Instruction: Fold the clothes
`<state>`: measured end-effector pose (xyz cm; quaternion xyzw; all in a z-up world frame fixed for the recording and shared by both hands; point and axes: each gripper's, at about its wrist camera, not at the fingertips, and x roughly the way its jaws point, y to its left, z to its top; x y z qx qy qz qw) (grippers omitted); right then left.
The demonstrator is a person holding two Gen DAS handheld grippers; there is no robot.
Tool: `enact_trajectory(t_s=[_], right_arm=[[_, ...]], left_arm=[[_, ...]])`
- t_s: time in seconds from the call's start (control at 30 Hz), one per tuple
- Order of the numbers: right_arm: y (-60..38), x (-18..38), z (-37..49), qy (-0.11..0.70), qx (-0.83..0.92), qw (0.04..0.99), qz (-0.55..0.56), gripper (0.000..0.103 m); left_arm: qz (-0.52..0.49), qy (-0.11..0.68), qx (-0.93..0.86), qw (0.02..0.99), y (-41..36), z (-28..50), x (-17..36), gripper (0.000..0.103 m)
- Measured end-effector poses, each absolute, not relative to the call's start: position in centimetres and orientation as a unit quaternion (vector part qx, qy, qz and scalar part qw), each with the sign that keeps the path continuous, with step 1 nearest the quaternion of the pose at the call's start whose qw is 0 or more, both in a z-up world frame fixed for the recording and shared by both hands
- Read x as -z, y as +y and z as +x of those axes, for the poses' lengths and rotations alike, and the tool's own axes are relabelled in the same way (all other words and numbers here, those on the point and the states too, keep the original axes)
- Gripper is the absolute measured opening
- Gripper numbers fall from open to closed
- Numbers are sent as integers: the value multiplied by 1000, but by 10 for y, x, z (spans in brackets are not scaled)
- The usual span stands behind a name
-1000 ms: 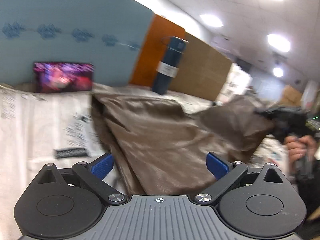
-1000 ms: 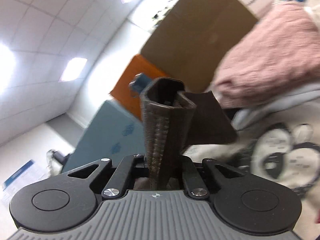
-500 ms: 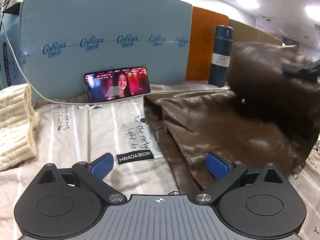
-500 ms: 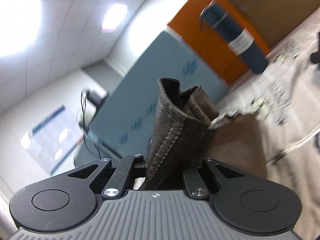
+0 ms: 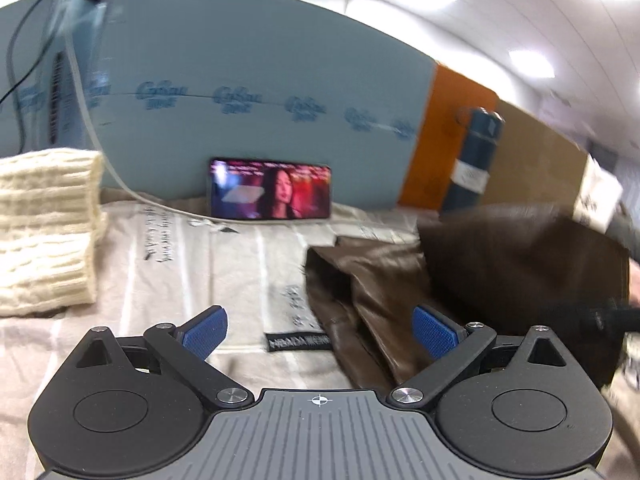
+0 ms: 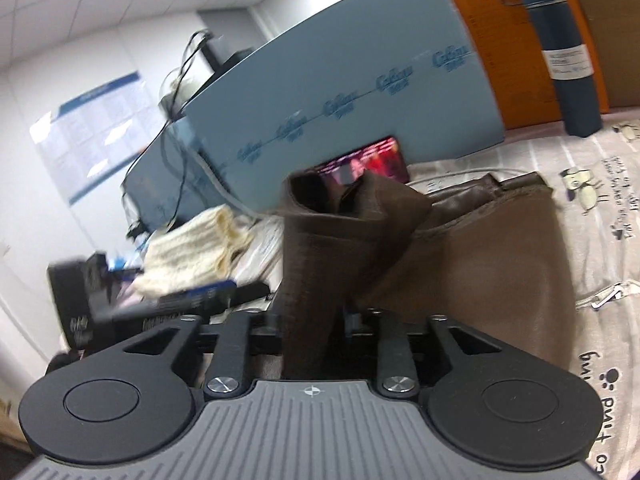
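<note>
A brown leather garment (image 5: 400, 280) lies on the printed bed sheet (image 5: 224, 264), its right part folded over in a dark flap. My left gripper (image 5: 320, 330) hovers open just above the garment's left edge, blue pads (image 5: 434, 336) wide apart with nothing between them. In the right wrist view my right gripper (image 6: 312, 320) is shut on a thick bunched edge of the brown leather garment (image 6: 320, 248), which stands up between the fingers, while the rest of it spreads over the sheet to the right.
A folded cream knit sweater (image 5: 48, 232) sits at the left. A phone (image 5: 272, 190) with a lit screen leans on a blue foam board (image 5: 248, 92). A dark blue flask (image 5: 476, 160) stands at the back right. Dark boxes (image 6: 104, 304) lie left of the bed.
My right gripper has carried the leather edge down and leftward over the garment, folding it across. My left gripper has shifted left and turned slightly, staying open.
</note>
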<state>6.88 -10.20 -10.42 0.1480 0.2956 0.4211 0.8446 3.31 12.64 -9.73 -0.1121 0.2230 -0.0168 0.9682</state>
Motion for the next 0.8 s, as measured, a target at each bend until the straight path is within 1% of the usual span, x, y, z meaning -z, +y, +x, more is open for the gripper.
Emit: enact_trajectory(t_s=[0.03, 0.07, 0.13, 0.2, 0.23, 0.33, 0.53, 0.6, 0.67, 0.8], right_arm=[[-100, 104, 66, 294, -430, 842, 140, 46], [-97, 103, 64, 292, -440, 839, 131, 64], [-92, 103, 61, 293, -455, 833, 118, 76], [-88, 104, 59, 298, -466, 826, 109, 81], [-86, 105, 59, 301, -472, 822, 104, 85], [-79, 107, 57, 309, -488, 811, 90, 90], [-66, 111, 54, 324, -520, 788, 61, 90], [-80, 103, 56, 307, -499, 807, 65, 91], [-95, 95, 58, 289, -477, 827, 70, 98], [-124, 80, 62, 253, -431, 862, 79, 99]], left_arm=[[-120, 220, 15, 968, 129, 33, 97, 100], [-124, 219, 17, 968, 130, 33, 97, 100], [-127, 220, 21, 967, 131, 33, 97, 100], [-123, 216, 22, 968, 129, 33, 96, 100], [-123, 214, 23, 969, 129, 33, 96, 100], [-125, 215, 24, 968, 129, 32, 96, 100], [-134, 216, 27, 967, 131, 32, 96, 100], [-143, 216, 31, 965, 133, 32, 96, 100], [-161, 219, 45, 961, 137, 32, 97, 100], [-201, 226, 79, 950, 139, 32, 95, 101]])
